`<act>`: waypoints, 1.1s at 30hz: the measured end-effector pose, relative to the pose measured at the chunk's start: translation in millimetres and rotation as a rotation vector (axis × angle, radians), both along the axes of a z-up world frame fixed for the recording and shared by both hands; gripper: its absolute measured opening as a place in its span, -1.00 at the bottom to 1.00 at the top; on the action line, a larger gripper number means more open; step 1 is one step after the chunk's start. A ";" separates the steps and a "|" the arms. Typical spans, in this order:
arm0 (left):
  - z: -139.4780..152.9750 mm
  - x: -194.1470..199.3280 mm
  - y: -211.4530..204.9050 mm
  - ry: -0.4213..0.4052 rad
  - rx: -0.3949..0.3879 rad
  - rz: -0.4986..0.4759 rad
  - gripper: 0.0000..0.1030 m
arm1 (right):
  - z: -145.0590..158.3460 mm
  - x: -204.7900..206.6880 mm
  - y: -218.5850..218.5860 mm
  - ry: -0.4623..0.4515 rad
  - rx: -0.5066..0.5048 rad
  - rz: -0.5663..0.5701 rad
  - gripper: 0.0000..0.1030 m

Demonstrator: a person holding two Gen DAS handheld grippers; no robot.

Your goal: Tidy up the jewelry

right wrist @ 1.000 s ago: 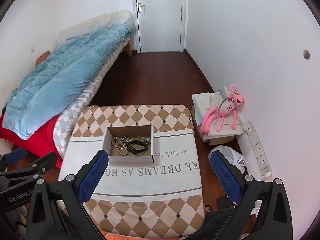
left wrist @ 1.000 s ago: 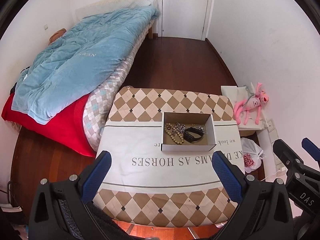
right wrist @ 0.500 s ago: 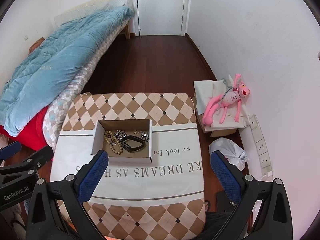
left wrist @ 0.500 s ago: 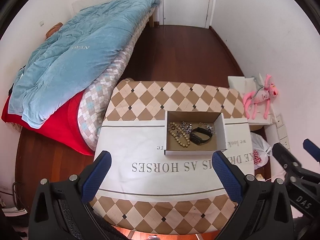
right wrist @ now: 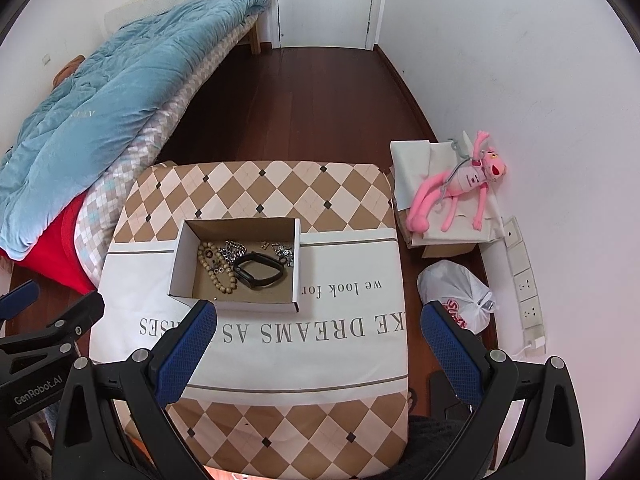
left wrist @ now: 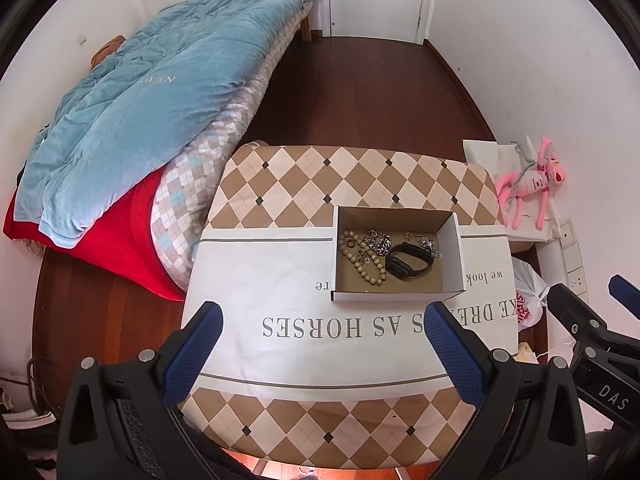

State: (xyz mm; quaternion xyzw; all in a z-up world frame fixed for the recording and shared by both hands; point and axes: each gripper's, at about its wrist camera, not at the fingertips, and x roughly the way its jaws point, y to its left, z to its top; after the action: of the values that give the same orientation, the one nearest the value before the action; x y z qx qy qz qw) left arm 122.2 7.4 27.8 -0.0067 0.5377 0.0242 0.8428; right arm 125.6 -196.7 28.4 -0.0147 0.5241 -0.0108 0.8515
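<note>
A small open cardboard box (left wrist: 452,254) (right wrist: 182,258) stands on a table covered with a checked, lettered cloth (left wrist: 280,280) (right wrist: 340,312). Inside lie a wooden bead bracelet (left wrist: 362,258) (right wrist: 216,266), a silver chain (left wrist: 378,242) (right wrist: 234,252), a black wristband (left wrist: 408,262) (right wrist: 260,270) and small metal pieces (left wrist: 424,240) (right wrist: 284,254). My left gripper (left wrist: 322,344) is open and empty, above the table's near half, short of the box. My right gripper (right wrist: 318,342) is open and empty, near the box's front right.
A bed with a blue quilt (left wrist: 152,92) (right wrist: 108,112) flanks the table's left. A pink plush toy (left wrist: 532,184) (right wrist: 460,192) on a low box, a white plastic bag (right wrist: 460,292) and wall sockets (right wrist: 524,276) lie right. Dark wood floor (right wrist: 300,100) leads to a door.
Both cameras have tilted down and closed in on the table; the box now looks larger and lower in each view. Both grippers stay open and empty.
</note>
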 end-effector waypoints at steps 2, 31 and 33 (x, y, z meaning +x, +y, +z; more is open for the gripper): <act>0.4 -0.1 0.9 -0.003 0.000 0.003 0.99 | -0.8 0.5 -0.1 0.005 0.003 0.004 1.00; -2.8 -5.2 7.5 0.001 0.000 0.013 0.99 | -6.5 -3.5 6.5 0.024 0.009 0.031 1.00; -2.7 -5.1 8.1 0.002 -0.001 0.014 0.99 | -5.9 -2.4 6.6 0.024 0.007 0.030 1.00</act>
State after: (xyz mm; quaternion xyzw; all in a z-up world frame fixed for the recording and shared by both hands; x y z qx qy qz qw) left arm 117.1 15.5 25.0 -0.0106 0.5386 0.0298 0.8420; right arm 123.2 -190.2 22.5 -0.0197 0.5340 0.0038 0.8452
